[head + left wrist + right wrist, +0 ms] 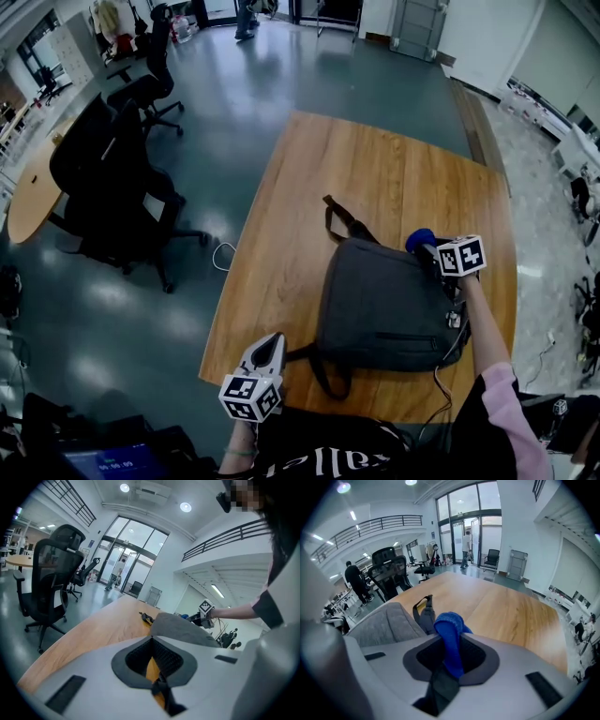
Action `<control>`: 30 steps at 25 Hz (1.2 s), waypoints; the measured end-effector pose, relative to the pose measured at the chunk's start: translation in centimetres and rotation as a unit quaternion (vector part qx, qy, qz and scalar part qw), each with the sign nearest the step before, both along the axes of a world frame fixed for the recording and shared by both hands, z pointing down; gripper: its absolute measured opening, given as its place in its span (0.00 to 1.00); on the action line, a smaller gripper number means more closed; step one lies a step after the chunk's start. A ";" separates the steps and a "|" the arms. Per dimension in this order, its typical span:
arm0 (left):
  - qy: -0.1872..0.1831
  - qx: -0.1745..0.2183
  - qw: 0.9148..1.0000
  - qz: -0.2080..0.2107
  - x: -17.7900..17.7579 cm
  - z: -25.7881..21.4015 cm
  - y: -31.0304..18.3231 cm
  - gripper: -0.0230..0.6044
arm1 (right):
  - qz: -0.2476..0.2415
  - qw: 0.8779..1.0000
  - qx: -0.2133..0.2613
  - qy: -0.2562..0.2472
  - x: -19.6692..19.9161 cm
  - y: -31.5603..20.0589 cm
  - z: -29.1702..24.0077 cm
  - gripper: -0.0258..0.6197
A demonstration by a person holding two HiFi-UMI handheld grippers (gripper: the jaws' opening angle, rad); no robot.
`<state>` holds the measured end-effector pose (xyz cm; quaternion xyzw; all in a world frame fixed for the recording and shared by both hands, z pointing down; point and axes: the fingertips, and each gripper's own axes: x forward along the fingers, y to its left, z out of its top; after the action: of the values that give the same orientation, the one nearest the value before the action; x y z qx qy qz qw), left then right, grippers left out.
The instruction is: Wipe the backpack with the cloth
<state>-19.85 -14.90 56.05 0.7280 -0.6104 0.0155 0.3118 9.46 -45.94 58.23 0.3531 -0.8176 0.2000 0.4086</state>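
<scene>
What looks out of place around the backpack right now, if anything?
Nothing looks spilled or damaged. The backpack lies flat on the table, and the blue cloth is clamped in the right gripper beside it. Only loose end: a black strap trailing toward the table's near edge.

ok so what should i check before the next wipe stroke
1. Blue knitted cloth held by right gripper: ok, jaws shut on it.
2. Cloth touching the dark grey fabric backpack: cannot tell; it sits at the bag's far right corner.
3. Left gripper steadying the bag: ok, it looks shut on a black strap.
4. Backpack lying flat on the wooden table: ok.
5. Thin grey cable out of the wipe path: ok, it hangs by the near right corner.
</scene>
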 end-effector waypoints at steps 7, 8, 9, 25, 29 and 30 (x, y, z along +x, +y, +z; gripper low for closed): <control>0.000 0.003 1.000 -0.009 -1.9 0.3 -0.1 0.03 | -0.078 0.997 -0.010 -0.016 -9.4 0.9 -0.9 0.14; 0.000 0.004 1.000 -0.008 -2.1 0.3 -0.1 0.03 | -0.090 0.996 -0.010 -0.016 -10.7 1.1 -1.0 0.14; 0.000 0.005 1.000 -0.008 -2.2 0.2 -0.2 0.03 | -0.102 0.995 -0.009 -0.017 -12.1 1.2 -1.2 0.14; 0.012 0.006 0.999 -0.031 -5.7 0.1 1.4 0.03 | -0.181 0.983 0.018 -0.033 -25.5 3.4 -4.3 0.14; 0.014 0.009 0.999 -0.039 -6.2 0.3 1.5 0.03 | -0.184 0.981 0.026 -0.056 -27.6 3.5 -5.5 0.14; 0.014 0.010 0.999 -0.040 -6.4 0.4 1.5 0.03 | -0.187 0.981 0.023 -0.054 -27.9 3.7 -5.3 0.14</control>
<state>-26.21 -13.36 56.46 0.7061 -0.6350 -0.0129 0.3132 -18.44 -42.20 52.91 0.1919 -0.8945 0.1202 0.3855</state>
